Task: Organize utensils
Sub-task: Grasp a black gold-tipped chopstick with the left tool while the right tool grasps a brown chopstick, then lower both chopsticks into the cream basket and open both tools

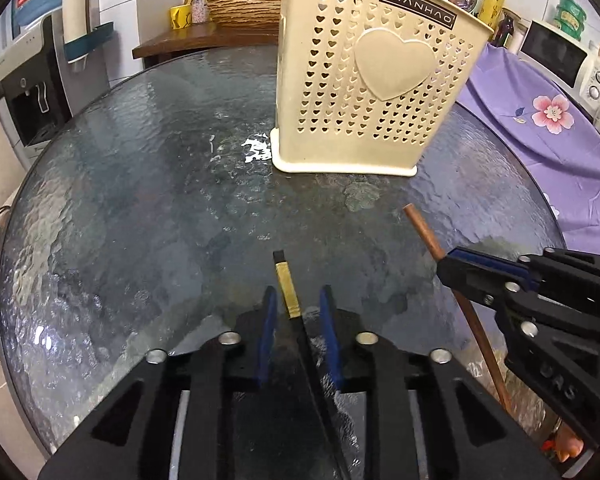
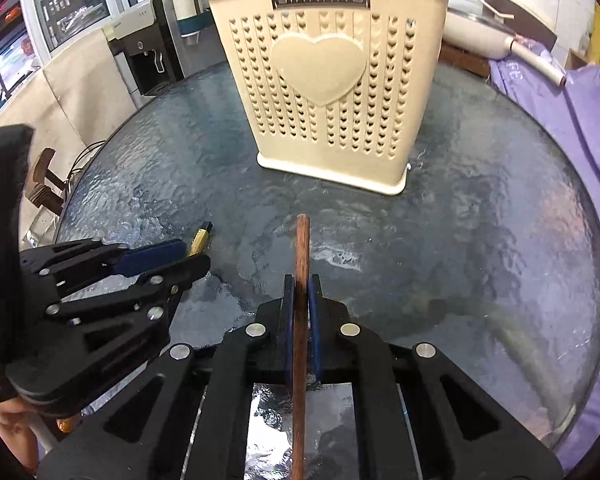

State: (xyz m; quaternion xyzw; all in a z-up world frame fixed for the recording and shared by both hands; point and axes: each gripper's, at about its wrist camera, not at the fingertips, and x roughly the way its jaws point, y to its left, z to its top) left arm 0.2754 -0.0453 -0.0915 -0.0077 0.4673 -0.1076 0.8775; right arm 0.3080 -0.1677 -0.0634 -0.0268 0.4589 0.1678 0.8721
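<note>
A cream perforated utensil holder (image 1: 364, 92) with a raised heart stands on the round glass table (image 1: 148, 184); it also shows in the right wrist view (image 2: 332, 88), with utensil handles sticking out of its top. My left gripper (image 1: 298, 300) is open, its blue pads on either side of a black utensil with a gold band (image 1: 287, 292) lying on the glass. My right gripper (image 2: 301, 292) is shut on a brown wooden stick (image 2: 302, 264), which points toward the holder. The stick (image 1: 424, 232) and right gripper (image 1: 448, 266) also appear in the left wrist view.
A purple flowered cloth (image 1: 540, 112) covers a counter at the right with a microwave (image 1: 552, 54). A water dispenser (image 1: 32, 92) stands at the left. A wooden shelf with a woven basket (image 1: 244, 8) and bottles sits behind the table.
</note>
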